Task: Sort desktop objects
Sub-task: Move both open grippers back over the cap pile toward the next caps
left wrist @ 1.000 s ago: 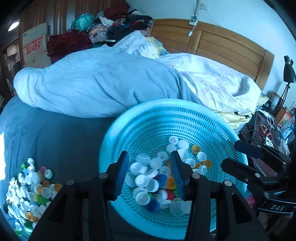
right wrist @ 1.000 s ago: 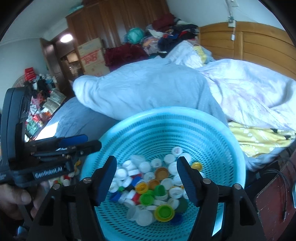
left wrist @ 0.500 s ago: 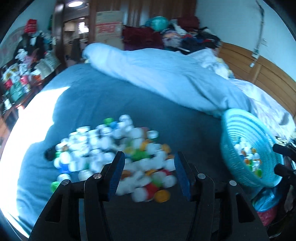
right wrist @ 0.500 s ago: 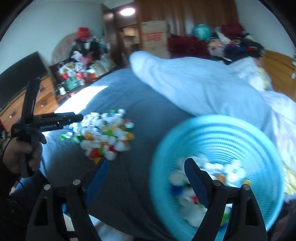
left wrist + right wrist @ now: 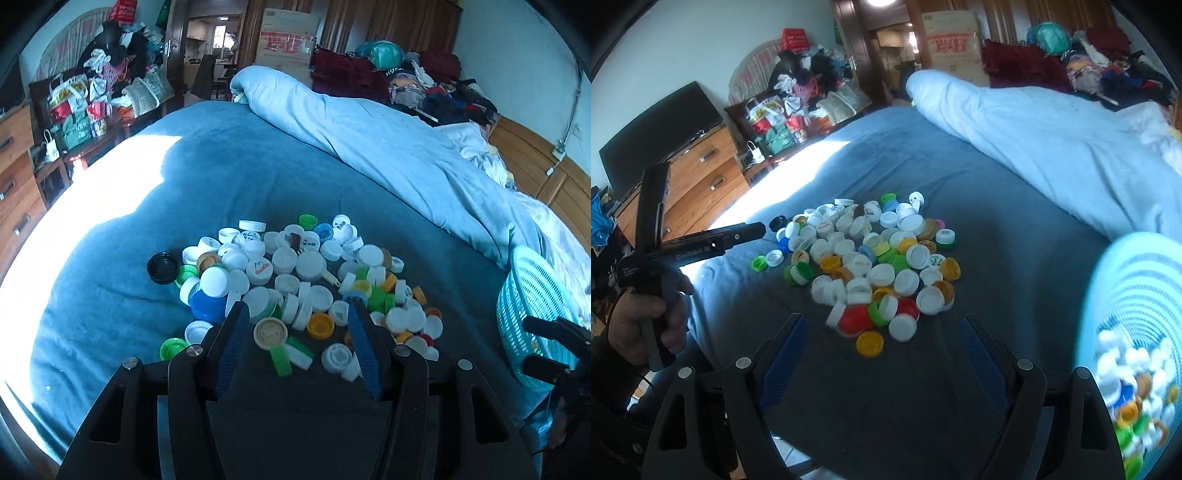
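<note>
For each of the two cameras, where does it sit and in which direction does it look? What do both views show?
Left wrist: sits on the left gripper, looks down over the pile of bottle caps on the bed; its own open fingers show, the right gripper at the right edge.
Right wrist: sits on the right gripper, looks at the same pile from further right; the left hand shows.
Shared: caps, bed, blue basket.

Sunlight falls across a blue-covered bed in a cluttered bedroom, a rumpled pale-blue duvet alongside; a wooden chest of drawers carries a black flat-screen television.
</note>
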A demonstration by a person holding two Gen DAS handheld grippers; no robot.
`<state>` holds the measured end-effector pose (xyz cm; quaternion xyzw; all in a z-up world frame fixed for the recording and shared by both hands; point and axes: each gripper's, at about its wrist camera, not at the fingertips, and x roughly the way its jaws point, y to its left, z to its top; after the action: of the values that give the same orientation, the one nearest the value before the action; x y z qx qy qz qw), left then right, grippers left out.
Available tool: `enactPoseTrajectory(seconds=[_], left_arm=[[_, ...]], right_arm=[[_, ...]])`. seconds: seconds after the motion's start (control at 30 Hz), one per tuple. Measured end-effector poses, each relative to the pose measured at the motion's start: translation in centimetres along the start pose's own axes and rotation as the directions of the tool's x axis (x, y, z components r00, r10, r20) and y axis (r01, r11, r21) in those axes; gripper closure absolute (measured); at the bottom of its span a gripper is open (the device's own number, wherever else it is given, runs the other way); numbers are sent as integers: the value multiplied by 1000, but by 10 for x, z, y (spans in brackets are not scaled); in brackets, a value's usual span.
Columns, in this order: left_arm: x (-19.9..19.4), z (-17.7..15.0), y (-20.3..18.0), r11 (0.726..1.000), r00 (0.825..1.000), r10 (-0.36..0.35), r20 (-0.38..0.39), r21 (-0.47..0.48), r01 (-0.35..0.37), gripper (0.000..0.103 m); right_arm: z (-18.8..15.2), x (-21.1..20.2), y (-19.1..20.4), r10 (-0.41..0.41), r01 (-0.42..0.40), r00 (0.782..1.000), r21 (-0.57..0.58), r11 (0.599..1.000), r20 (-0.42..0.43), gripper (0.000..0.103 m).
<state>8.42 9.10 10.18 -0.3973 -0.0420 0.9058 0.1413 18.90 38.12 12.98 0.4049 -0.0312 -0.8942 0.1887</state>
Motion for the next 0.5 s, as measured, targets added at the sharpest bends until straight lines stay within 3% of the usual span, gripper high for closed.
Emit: enactPoseTrajectory(seconds=[0.17, 0.3, 0.5], left_arm=[[17, 25, 12, 1000, 999, -7, -45, -10, 7, 54], [10, 32, 20, 999, 999, -25, -42, -31, 24, 54], [1, 2, 29, 996, 998, -49, 30, -73, 51, 54]], right_arm=[[29, 36, -3, 35, -34, 997, 14, 999, -70, 15], [41, 34, 15, 41, -41, 998, -4, 999, -50, 15], [8, 23, 30, 47, -47, 999, -20, 999, 7, 15]])
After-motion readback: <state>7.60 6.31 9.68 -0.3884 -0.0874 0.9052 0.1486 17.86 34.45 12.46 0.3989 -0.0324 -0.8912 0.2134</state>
